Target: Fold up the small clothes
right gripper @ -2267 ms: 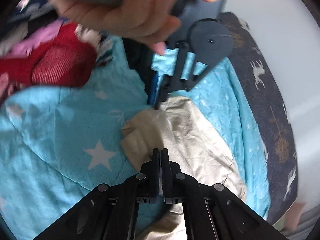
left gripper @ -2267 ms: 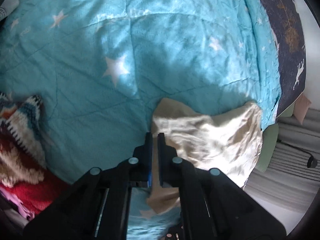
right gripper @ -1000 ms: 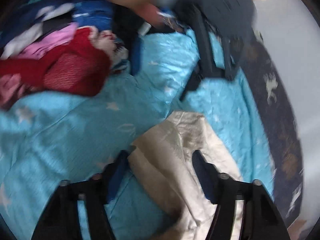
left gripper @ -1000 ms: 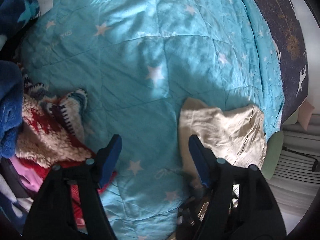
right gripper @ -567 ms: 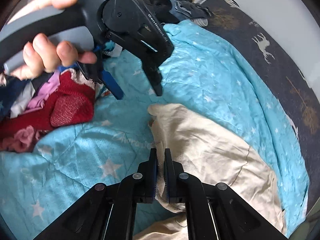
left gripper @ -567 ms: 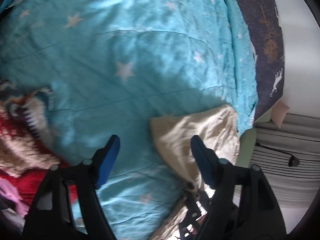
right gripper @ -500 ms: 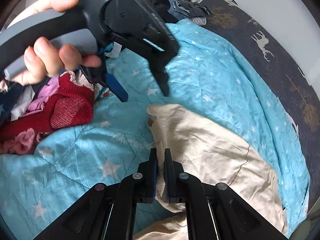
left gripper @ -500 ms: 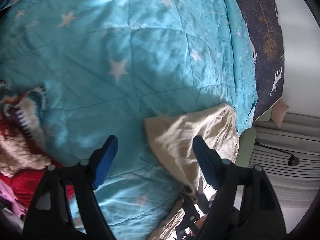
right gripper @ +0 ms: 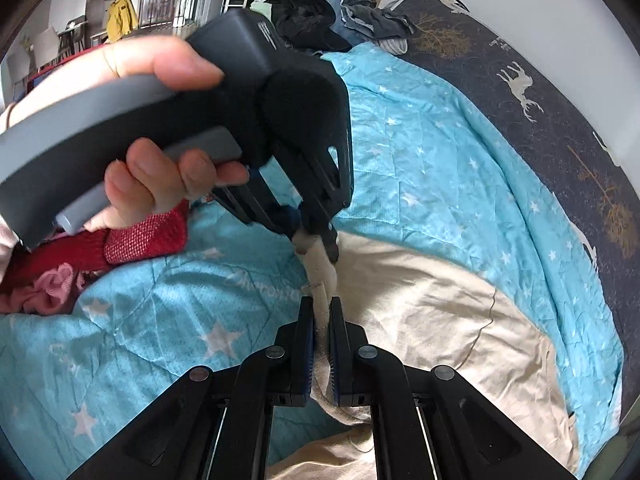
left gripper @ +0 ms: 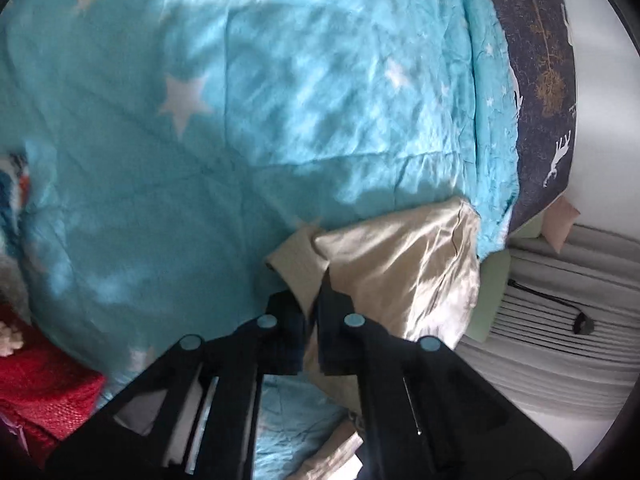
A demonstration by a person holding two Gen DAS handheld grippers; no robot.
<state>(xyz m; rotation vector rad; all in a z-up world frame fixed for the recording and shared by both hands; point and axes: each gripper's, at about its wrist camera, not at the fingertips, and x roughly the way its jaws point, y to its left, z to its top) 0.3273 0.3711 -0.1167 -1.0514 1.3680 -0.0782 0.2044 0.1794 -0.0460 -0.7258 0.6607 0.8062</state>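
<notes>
A beige satin garment [left gripper: 400, 272] lies crumpled on the turquoise star quilt [left gripper: 240, 120], near the quilt's right edge. My left gripper [left gripper: 312, 304] has its jaws closing, and the garment's folded near corner is pinched between them. In the right wrist view the same left gripper [right gripper: 316, 240], held by a hand [right gripper: 160, 184], grips that corner just beyond my right gripper [right gripper: 321, 312]. The right gripper is shut on the garment's [right gripper: 440, 320] raised edge, which runs taut between the two grips.
A heap of red, pink and patterned knitwear [right gripper: 140, 240] lies on the left [left gripper: 40, 392]. A dark blanket with deer [right gripper: 540, 100] borders the quilt on the right. Dark clothes [right gripper: 320, 12] are piled at the far end. A radiator-like grille [left gripper: 540, 320] lies beyond the bed edge.
My left gripper came down onto the garment's corner and its wide-open jaws closed on it. The right gripper stayed shut on the edge and rose a little.
</notes>
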